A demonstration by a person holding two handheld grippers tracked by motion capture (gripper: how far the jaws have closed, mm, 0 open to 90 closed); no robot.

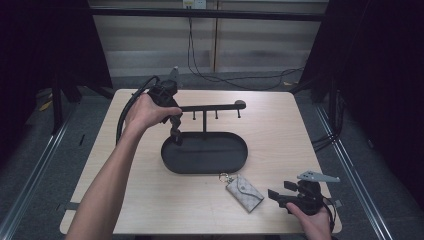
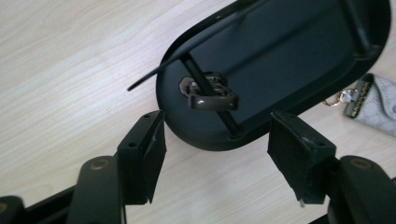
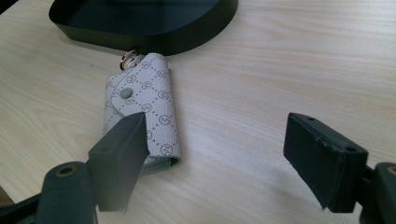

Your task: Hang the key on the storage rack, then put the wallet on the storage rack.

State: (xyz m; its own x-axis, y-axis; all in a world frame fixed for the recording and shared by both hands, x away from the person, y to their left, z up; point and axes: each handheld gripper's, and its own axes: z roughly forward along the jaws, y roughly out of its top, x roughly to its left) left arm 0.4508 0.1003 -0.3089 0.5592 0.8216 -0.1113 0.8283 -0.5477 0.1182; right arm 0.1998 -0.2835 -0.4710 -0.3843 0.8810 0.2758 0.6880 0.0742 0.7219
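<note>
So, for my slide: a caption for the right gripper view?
Open right gripper poised over a patterned key pouch beside the black tray.

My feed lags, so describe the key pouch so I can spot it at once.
Find the black oval tray mid-table. By its near rim lies the key pouch, ahead of the right tongs. It is pale, monogram-patterned, with a snap flap and metal ring.

In the left gripper view a small dark glossy object (image 2: 212, 95) lies in the black tray (image 2: 299, 56), too blurred to identify. The tray's far end is cut off by the top edge. The patterned key pouch (image 2: 373, 105) runs off the right edge there.
</note>
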